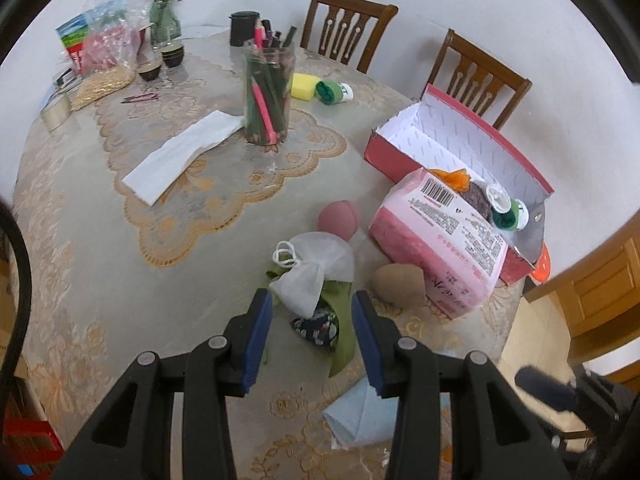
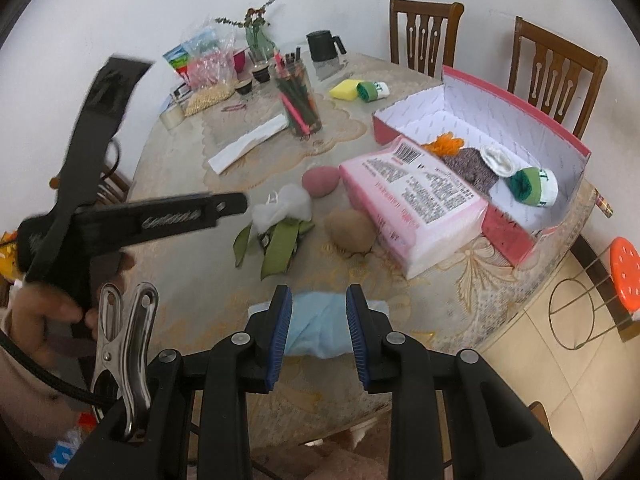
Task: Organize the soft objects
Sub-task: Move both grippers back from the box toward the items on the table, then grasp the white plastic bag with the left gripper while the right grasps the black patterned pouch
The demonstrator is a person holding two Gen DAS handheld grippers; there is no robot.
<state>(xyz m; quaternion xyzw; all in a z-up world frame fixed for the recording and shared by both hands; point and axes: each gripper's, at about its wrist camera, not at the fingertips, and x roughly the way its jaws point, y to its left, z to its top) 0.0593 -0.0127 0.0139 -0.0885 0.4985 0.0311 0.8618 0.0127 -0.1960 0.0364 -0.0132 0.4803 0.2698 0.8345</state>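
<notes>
My left gripper (image 1: 312,298) is open and hangs over a small pile: a white drawstring pouch (image 1: 312,268) on a green cloth (image 1: 342,332) with a dark floral piece. My right gripper (image 2: 318,292) is open, and a light blue cloth (image 2: 320,328) lies on the table below its jaws, untouched. A pink round sponge (image 1: 338,220) and a tan one (image 1: 400,284) lie beside a pink tissue pack (image 1: 436,232) that leans on the open red box (image 1: 460,148). The box holds rolled socks and knitted pieces. A yellow sponge (image 1: 302,86) and a green sock roll (image 1: 334,91) sit further back.
A jar of pencils (image 1: 268,96) and a folded white sheet (image 1: 184,152) occupy the table's middle. Bags, cups and a vase (image 1: 162,20) crowd the far left. Two wooden chairs (image 1: 344,28) stand behind. The table edge is close below, with an orange stool (image 2: 624,272) to the right.
</notes>
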